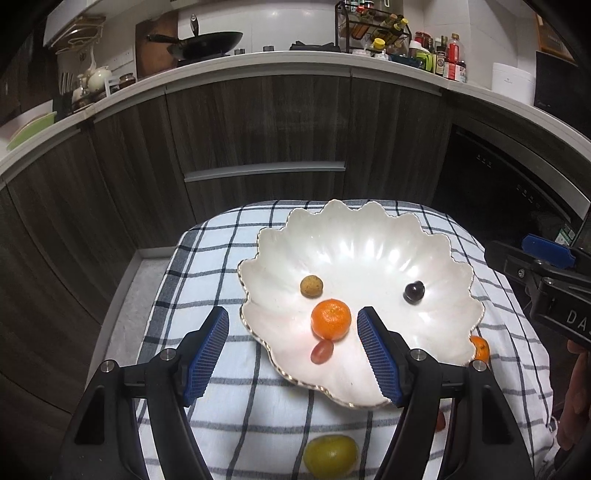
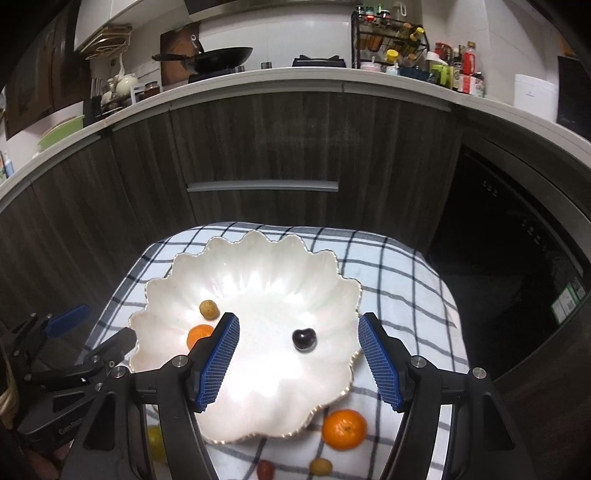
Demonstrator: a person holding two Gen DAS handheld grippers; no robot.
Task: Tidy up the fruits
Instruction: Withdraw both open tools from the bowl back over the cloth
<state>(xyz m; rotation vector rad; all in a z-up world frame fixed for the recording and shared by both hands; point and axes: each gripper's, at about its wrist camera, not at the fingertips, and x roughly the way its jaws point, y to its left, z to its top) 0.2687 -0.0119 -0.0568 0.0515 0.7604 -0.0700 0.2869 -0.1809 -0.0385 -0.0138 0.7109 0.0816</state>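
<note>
A white scalloped bowl (image 1: pixel 369 236) sits on a checked cloth (image 1: pixel 207 266). In it lie a mandarin (image 1: pixel 331 319), a red grape (image 1: pixel 322 352), a small brown fruit (image 1: pixel 312 286) and a dark cherry (image 1: pixel 414 292). My left gripper (image 1: pixel 293 350) is open and empty, straddling the bowl's near left rim, with the mandarin between its fingers. My right gripper (image 2: pixel 299 356) is open and empty above the bowl (image 2: pixel 258 258), with the cherry (image 2: pixel 304 339) between its fingers. On the cloth by the bowl lie a second mandarin (image 2: pixel 344 429), a yellow-green fruit (image 1: pixel 330 456), a small yellow fruit (image 2: pixel 320 466) and a small red fruit (image 2: pixel 265 469).
The cloth (image 2: pixel 399 280) covers a small raised surface in front of dark wood kitchen cabinets (image 1: pixel 258 122). A counter (image 1: pixel 258 61) behind holds a wok (image 1: pixel 207 44), a spice rack (image 1: pixel 373 26) and bottles. A dark oven front (image 2: pixel 517 236) is at the right.
</note>
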